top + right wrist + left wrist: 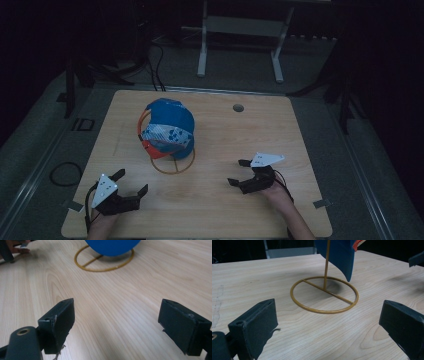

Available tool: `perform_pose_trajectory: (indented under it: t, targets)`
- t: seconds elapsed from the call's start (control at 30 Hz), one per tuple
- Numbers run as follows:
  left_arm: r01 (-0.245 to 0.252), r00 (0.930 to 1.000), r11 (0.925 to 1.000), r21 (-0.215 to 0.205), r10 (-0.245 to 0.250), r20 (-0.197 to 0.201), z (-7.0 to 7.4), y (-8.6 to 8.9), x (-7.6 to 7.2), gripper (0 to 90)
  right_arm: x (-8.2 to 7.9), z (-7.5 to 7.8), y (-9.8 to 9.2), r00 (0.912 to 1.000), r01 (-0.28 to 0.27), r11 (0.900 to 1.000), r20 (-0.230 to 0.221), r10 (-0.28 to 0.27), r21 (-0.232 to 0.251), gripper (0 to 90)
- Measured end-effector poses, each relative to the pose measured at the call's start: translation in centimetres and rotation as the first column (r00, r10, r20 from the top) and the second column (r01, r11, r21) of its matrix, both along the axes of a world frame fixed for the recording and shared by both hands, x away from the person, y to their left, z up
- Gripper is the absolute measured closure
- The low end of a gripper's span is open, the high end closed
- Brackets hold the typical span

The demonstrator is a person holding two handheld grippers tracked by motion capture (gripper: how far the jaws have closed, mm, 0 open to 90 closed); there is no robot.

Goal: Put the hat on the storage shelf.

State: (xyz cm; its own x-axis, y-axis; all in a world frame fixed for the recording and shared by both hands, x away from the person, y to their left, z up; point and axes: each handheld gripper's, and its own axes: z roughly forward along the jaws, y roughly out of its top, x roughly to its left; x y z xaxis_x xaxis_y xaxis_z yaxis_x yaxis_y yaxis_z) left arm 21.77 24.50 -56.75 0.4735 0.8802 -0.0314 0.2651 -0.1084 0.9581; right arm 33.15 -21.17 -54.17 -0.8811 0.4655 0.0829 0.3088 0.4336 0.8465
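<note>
A blue cap [169,127] with a patterned white, blue and orange brim hangs on a thin gold wire stand [172,163] near the middle of the wooden table [215,130]. The stand's ring base [324,295] and upright rod lie ahead of my left gripper [131,183], which is open and holds nothing near the front left. My right gripper [239,172] is open and holds nothing at the front right, facing the cap [112,245] and the ring [103,261]. Both hover just over bare wood.
A round cable hole [238,107] sits near the table's far edge. A white desk frame [240,35] stands on the floor beyond. A cable loop [65,173] lies on the floor at the left. Tape strips mark the front corners [321,203].
</note>
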Motion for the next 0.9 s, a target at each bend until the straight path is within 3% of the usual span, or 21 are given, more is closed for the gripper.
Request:
perform_pose_trajectory:
  t: [0.3,0.4,0.6,0.73,0.9]
  targets:
    - [-0.008,0.9999,1.0,-0.002,0.008,0.011,0.0,0.0,0.0,2.1,-0.4,-0.6,-2.4,0.9986,0.052,0.999,0.008,-0.052,0.003,13.8]
    - [-0.007,0.9999,0.9999,0.007,0.007,0.015,0.0,0.0,0.0,2.1,0.0,-1.0,-3.8,0.9941,0.108,0.994,0.015,-0.108,-0.014,14.2]
    - [-0.009,0.9999,0.9999,0.005,0.009,0.01,0.0,0.2,-0.1,2.1,0.4,-0.9,-5.6,0.9864,0.163,0.987,0.023,-0.163,-0.007,14.1]
    - [-0.005,1.0,1.0,0.004,0.005,0.005,-0.1,0.1,-0.1,2.1,0.6,-1.0,-6.8,0.9801,0.198,0.979,0.005,-0.198,0.049,14.1]
    - [-0.009,1.0,1.0,0.004,0.009,-0.002,-0.1,0.1,-0.1,2.1,0.8,-1.1,-7.0,0.978,0.208,0.977,0.006,-0.208,0.055,14.0]
